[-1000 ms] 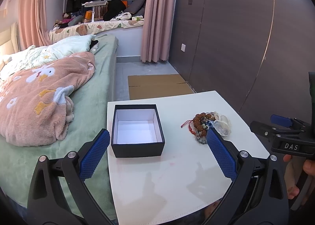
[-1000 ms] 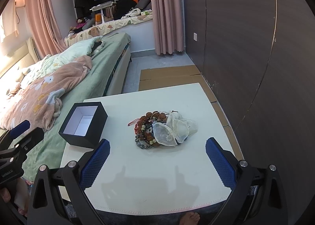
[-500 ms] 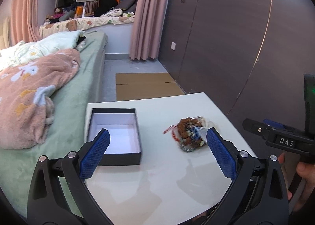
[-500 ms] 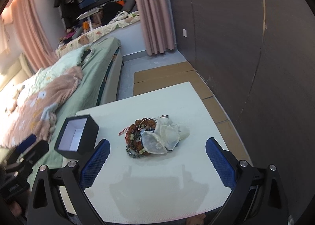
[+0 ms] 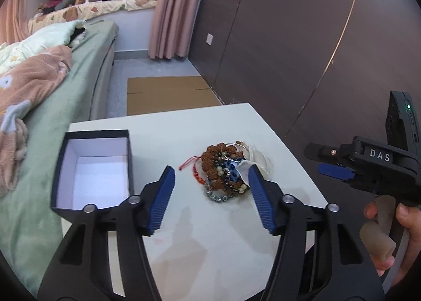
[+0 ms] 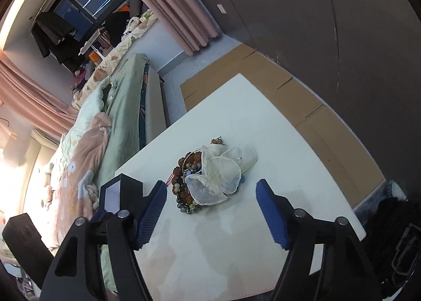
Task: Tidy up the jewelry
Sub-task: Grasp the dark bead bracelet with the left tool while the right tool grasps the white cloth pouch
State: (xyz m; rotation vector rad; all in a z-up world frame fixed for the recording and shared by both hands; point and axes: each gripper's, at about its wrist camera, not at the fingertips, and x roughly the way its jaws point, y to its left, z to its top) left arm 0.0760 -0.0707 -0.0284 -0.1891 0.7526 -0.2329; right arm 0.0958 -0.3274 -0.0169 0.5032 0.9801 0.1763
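Observation:
A tangle of beaded bracelets and chains [image 5: 223, 169] lies on the white table [image 5: 205, 237], with sheer white pouches [image 6: 223, 172] heaped on its right side. An open black box with a white inside [image 5: 96, 172] stands at the table's left edge. My left gripper [image 5: 211, 177] hovers just short of the jewelry pile, its jaws closing with nothing pressed between the blue pads. My right gripper [image 6: 211, 190] hangs tilted above the pile and pouches [image 6: 189, 182], jaws closing too, pads apart from them. The right gripper [image 5: 336, 172] also shows at the right edge of the left wrist view, held by a hand [image 5: 389, 235].
A bed with green sheet and pink blanket [image 5: 34, 85] runs along the table's left side. A dark panelled wall [image 5: 289, 50] stands to the right. Flat cardboard [image 5: 168, 95] lies on the floor beyond the table. The box corner [image 6: 121, 190] sits by my right gripper's left finger.
Both grippers have come forward and down toward the jewelry pile. Their jaws have narrowed from wide open. The right wrist view has rolled, so the scene now leans.

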